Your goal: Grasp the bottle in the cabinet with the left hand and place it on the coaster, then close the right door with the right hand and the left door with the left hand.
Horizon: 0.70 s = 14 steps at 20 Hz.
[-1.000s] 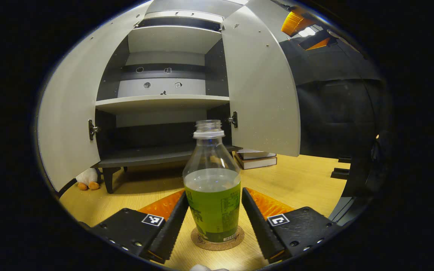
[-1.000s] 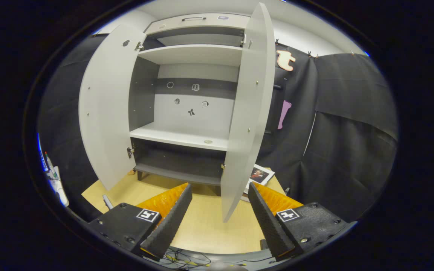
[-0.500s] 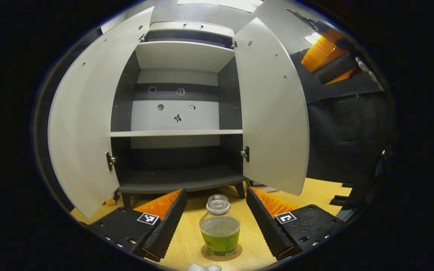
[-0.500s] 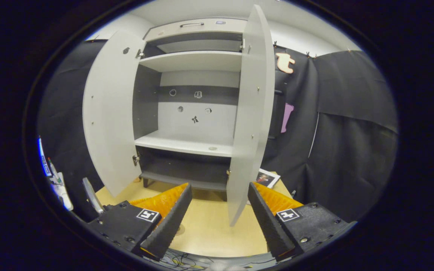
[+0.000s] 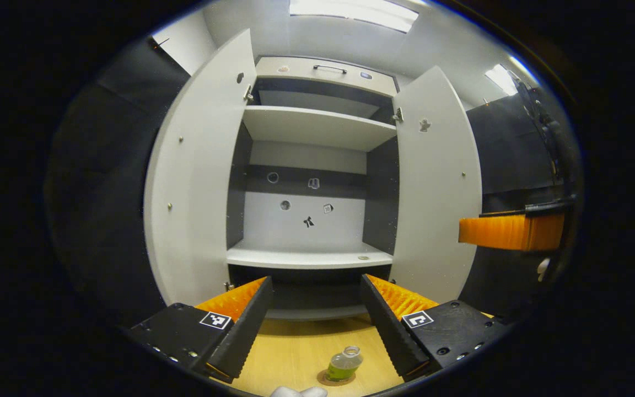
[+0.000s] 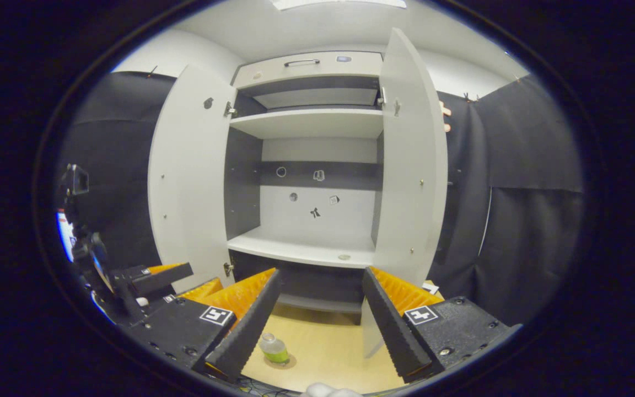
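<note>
**Bottle on its coaster, doors wide**

The tall grey two-door cabinet [image 5: 306, 165] stands open before me. My left gripper [image 5: 313, 309] and right gripper [image 6: 317, 303] both gape, holding nothing. The clear green-labelled plastic bottle [image 5: 343, 364] stands on the round cork coaster [image 5: 326, 380].

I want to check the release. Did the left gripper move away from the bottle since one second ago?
Yes. The left gripper has risen and drawn back: the bottle on its coaster now sits small, low between open fingers.

The bottle [image 5: 344, 364] stands on the coaster [image 5: 326, 379] on the worktop [image 5: 295, 353], in front of the cabinet [image 5: 312, 165], whose left door [image 5: 196, 187] and right door [image 5: 439, 187] stand swung out.
</note>
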{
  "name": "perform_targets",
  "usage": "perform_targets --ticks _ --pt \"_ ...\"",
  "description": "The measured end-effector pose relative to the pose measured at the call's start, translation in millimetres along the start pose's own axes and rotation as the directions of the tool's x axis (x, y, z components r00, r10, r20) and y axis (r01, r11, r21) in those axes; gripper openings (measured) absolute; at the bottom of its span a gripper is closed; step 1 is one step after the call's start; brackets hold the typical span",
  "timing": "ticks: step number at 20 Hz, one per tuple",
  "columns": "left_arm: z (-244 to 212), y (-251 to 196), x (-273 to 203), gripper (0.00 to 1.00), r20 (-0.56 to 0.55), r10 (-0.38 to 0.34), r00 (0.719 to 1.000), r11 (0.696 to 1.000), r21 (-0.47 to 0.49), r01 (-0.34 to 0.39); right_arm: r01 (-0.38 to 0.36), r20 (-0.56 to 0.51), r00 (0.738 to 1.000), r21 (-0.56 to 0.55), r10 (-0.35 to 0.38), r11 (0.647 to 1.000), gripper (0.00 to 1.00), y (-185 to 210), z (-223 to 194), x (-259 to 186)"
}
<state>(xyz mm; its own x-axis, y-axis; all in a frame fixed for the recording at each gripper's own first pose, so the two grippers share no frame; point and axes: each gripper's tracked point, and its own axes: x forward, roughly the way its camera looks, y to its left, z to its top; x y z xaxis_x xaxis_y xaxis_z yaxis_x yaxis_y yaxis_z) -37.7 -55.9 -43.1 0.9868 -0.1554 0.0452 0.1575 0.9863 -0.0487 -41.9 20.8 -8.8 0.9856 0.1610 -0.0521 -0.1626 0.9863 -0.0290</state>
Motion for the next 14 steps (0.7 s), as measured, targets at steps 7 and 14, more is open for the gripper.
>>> perform_targets --ticks 7,14 --pt "19 62 -47 0.96 -0.057 0.169 0.984 0.986 0.008 -0.169 -0.028 -0.001 1.0 0.02 0.028 0.999 0.98 7 -5 7" --pt "4 75 -41 0.97 -0.093 0.177 0.98 0.984 -0.005 -0.178 0.037 0.014 0.999 0.011 -0.038 0.999 0.98 -29 14 -11"
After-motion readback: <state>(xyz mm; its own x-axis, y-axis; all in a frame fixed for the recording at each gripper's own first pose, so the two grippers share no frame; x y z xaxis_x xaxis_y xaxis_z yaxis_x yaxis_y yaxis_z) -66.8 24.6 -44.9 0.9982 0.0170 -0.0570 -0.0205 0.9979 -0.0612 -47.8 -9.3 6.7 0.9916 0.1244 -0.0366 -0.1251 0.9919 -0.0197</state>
